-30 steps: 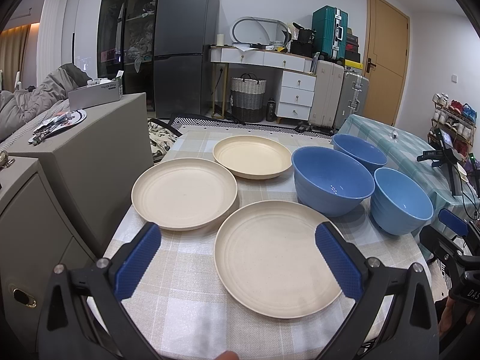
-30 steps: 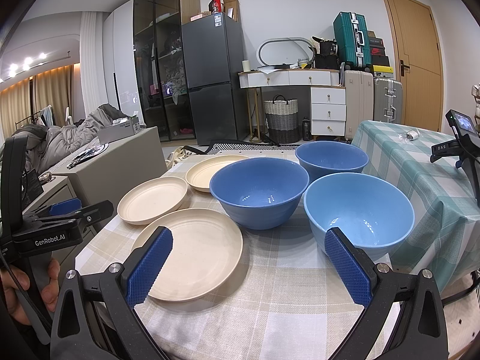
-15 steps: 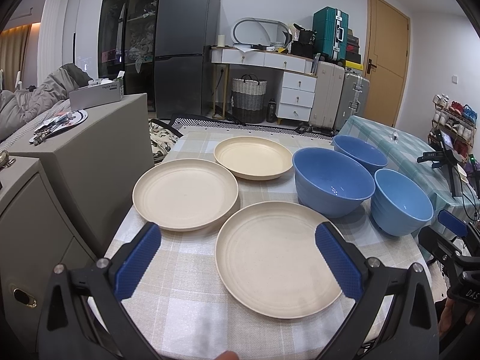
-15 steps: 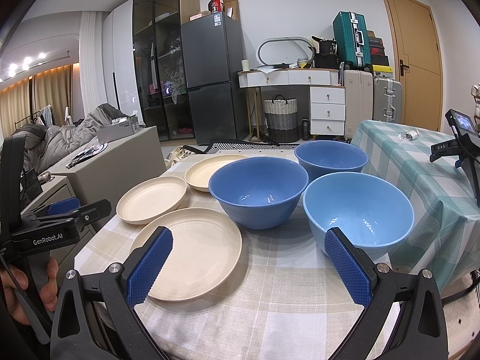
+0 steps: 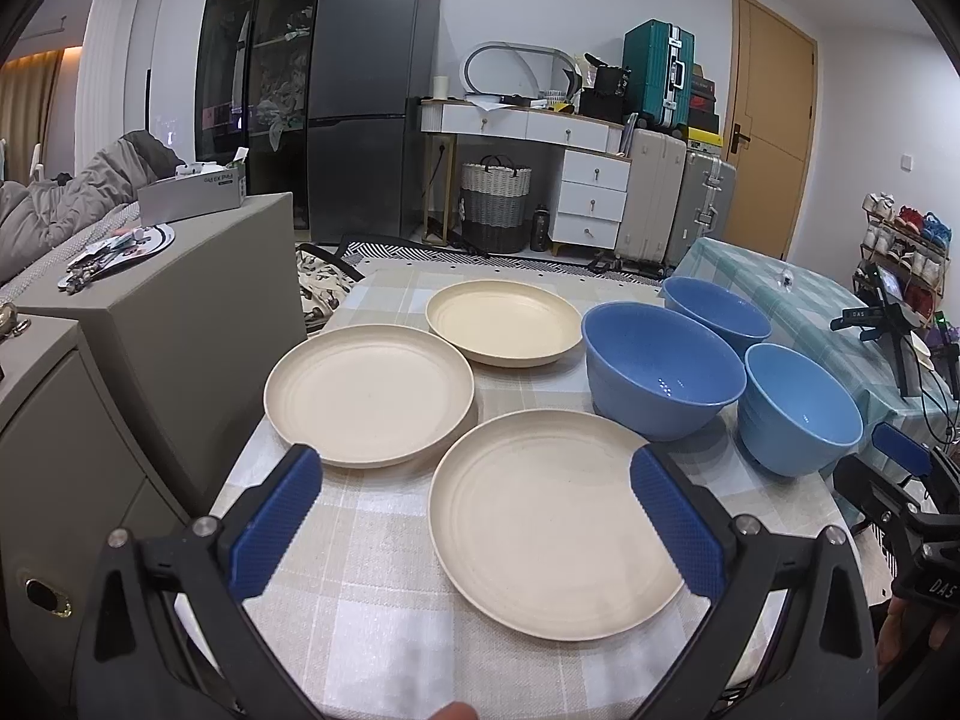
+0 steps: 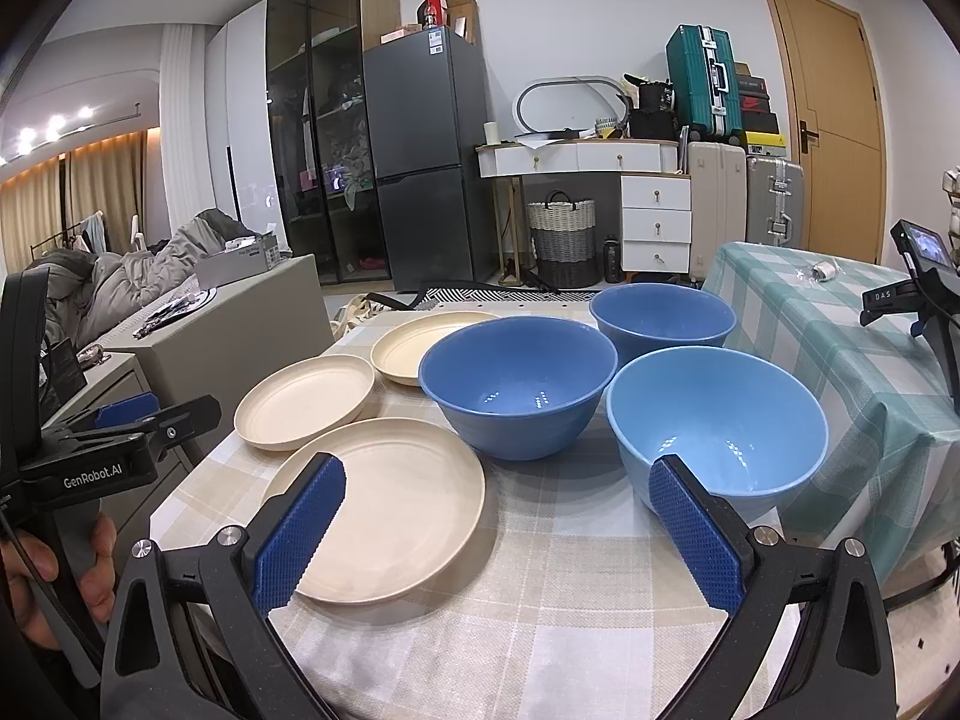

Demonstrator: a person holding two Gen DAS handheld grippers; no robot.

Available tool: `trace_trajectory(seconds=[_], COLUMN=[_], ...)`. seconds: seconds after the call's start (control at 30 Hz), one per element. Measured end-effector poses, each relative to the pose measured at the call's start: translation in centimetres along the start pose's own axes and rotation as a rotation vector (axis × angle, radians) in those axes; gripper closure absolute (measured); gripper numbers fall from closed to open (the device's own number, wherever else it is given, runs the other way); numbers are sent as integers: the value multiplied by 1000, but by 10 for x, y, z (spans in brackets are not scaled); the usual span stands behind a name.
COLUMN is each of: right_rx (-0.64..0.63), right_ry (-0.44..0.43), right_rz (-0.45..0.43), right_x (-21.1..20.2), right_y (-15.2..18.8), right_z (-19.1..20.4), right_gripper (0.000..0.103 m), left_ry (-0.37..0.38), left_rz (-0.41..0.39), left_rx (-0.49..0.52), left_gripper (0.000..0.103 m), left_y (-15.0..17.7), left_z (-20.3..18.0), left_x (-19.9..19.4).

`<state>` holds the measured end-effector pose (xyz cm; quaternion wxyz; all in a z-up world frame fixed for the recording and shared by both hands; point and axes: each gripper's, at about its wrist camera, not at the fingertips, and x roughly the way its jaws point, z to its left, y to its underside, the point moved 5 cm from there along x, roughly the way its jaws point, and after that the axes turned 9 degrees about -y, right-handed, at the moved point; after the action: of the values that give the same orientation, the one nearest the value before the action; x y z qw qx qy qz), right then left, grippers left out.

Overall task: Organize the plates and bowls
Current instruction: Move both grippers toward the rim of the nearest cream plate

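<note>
Three cream plates and three blue bowls are set on the checked table point(image 5: 384, 618). The near plate point(image 5: 549, 525) is framed by the left gripper point(image 5: 477, 519), fingers spread, empty. The right gripper point(image 6: 498, 531) is likewise held wide apart, near the light blue bowl point(image 6: 717, 414), partly hidden by one finger. The far bowl point(image 6: 663, 315) is partly blocked by the dark blue bowl point(image 6: 519, 381).

Bare cloth point(image 6: 540, 600) fronts both claws — plates point(image 5: 369, 393) left, bowls point(image 6: 519, 393) crowd right
</note>
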<state>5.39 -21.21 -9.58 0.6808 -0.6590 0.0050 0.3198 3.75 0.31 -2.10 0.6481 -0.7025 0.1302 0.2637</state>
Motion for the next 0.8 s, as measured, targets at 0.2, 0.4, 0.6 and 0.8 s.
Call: trace_trajectory(seconds=[0.2, 0.4, 0.6, 0.8], right_rx=[0, 10, -20, -52], right_ry=[-7, -34, -81, -156], right_rz=[5, 17, 39, 57], right_x=[0, 5, 6, 14], right_y=[-1, -12, -28, -47], right_z=[1, 0, 15, 32], right_gripper=[0, 0, 0, 0], left_ry=[4, 0, -10, -31], left_rz=[14, 18, -9, -2], left_rx=[-17, -35, -55, -73], left_gripper=[0, 0, 0, 0], left_y=[-2, -6, -19, -27], left_z=[3, 8, 22, 40], left_x=[0, -2, -9, -9])
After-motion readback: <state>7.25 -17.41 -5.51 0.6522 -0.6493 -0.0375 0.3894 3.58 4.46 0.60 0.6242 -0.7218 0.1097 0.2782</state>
